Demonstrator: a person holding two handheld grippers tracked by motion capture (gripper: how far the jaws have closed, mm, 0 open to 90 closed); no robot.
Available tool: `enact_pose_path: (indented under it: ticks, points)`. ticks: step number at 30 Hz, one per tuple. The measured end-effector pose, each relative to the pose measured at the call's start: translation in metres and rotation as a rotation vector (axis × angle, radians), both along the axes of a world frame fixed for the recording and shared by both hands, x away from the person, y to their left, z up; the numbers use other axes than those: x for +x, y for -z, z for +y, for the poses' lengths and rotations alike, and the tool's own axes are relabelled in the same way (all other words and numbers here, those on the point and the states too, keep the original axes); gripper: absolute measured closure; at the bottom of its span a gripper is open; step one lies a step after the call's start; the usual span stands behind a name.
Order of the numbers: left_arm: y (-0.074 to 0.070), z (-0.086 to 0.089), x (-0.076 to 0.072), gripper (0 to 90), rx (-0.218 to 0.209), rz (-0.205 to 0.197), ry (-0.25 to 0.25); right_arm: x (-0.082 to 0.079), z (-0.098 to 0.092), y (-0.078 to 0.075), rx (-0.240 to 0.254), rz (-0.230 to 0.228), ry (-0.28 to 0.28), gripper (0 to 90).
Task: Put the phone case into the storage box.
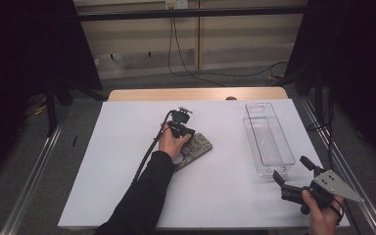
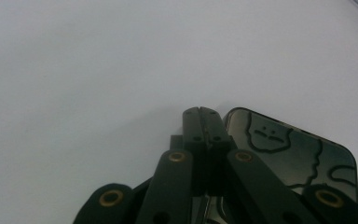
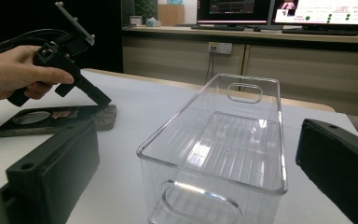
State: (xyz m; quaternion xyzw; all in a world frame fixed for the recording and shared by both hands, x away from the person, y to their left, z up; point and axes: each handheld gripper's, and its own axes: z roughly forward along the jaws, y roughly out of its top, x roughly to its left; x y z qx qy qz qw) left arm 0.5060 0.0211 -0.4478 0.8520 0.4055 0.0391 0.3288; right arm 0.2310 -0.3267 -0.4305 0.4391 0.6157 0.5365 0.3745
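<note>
Left gripper (image 1: pixel 194 137) w/ fingers (image 2: pixel 193 126) pressed together, nothing between them, tips angled down at the white tabletop (image 1: pixel 127 161) right beside the near edge of a dark patterned phone case (image 1: pixel 196 149) lying flat. Well to the right of those fingers, clear plastic bin (image 1: pixel 268 139) stands upright. Right gripper (image 1: pixel 293 171) just short of the bin's near end, fingers (image 3: pixel 51 172) spread wide, holding nothing.

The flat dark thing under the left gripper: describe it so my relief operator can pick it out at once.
Start at the white table sheet and go to its middle, where the left gripper points down with jaws together. The phone case lies flat there, by the jaw tips. It is dark, rounded-cornered, patterned with cartoon outlines and has a round cutout, unlike the tall clear bin to the right.
</note>
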Motion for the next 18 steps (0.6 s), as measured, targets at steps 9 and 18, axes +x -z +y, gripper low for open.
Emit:
enact_pose_path:
  ticks: [9, 18]
  points:
    - [0.001, -0.014, -0.009, 90.0, -0.016, 0.011, 0.042, 0.0, 0.0, 0.0, -0.001, 0.001, -0.001, 0.0]
    - [-0.001, -0.022, -0.021, 90.0, -0.001, 0.025, 0.088, 0.0, 0.001, 0.0, -0.005, 0.003, -0.008, 0.0]
